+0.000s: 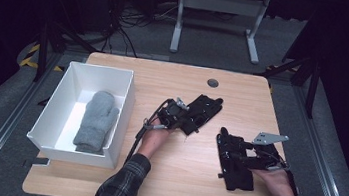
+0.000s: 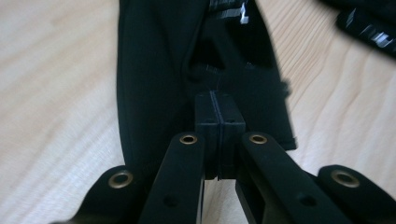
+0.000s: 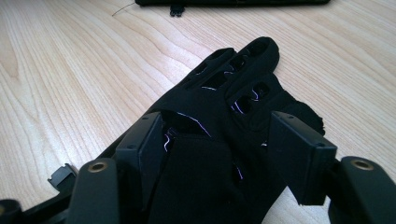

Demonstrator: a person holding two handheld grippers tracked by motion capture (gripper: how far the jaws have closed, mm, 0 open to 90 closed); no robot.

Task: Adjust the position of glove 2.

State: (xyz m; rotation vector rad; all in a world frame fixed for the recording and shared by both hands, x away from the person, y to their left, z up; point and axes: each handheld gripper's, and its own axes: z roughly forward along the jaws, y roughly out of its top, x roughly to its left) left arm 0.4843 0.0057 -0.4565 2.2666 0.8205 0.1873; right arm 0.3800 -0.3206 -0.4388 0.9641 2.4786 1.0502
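Two black gloves lie on the wooden table [image 1: 187, 180]. The left glove [image 1: 204, 111], at frame centre, runs its long axis diagonally, fingers toward the upper right. The right glove [image 1: 231, 160], lower right of centre, points its fingers toward the upper left. One grey mitten [image 1: 96, 120] lies in the single white box [image 1: 126, 103] at left. The left gripper [image 1: 183, 122] has its jaws shut together over its glove's cuff end. The right gripper [image 1: 250, 160] stands partly open, jaws astride its glove without pinching it.
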